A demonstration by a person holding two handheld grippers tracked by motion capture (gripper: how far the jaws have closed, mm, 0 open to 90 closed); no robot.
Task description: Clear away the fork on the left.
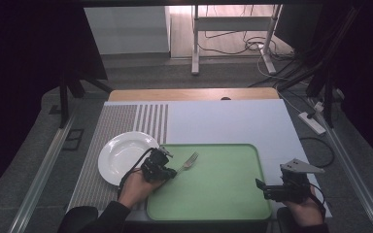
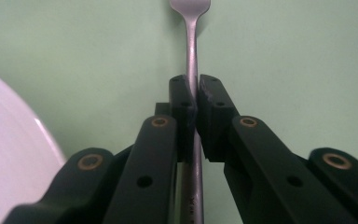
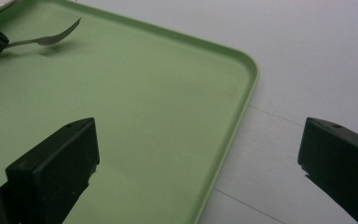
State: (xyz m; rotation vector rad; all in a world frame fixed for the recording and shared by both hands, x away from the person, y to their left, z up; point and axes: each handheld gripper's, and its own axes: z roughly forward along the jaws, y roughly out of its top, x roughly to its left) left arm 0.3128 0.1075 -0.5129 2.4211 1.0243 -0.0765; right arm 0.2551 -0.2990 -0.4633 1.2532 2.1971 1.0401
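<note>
A metal fork (image 1: 189, 160) is clamped by its handle in my left gripper (image 1: 174, 171), which is shut on it at the left end of the green tray (image 1: 252, 160). In the left gripper view the pads (image 2: 184, 100) pinch the fork (image 2: 192, 42) mid-handle, with the tines pointing away over the tray (image 2: 284, 56). The right gripper view shows the fork (image 3: 51, 38) hovering slightly above the tray (image 3: 144, 93), casting a shadow. My right gripper (image 1: 260, 185) is at the tray's right edge, and its jaws stand wide open with nothing between them (image 3: 198, 140).
A white plate (image 1: 121, 155) lies on a striped placemat (image 1: 121, 121) left of the tray, and its rim (image 2: 9, 158) is close beside my left gripper. The tray rests on a white tabletop (image 1: 223, 121). Cables and a power strip (image 1: 313, 122) lie on the floor to the right.
</note>
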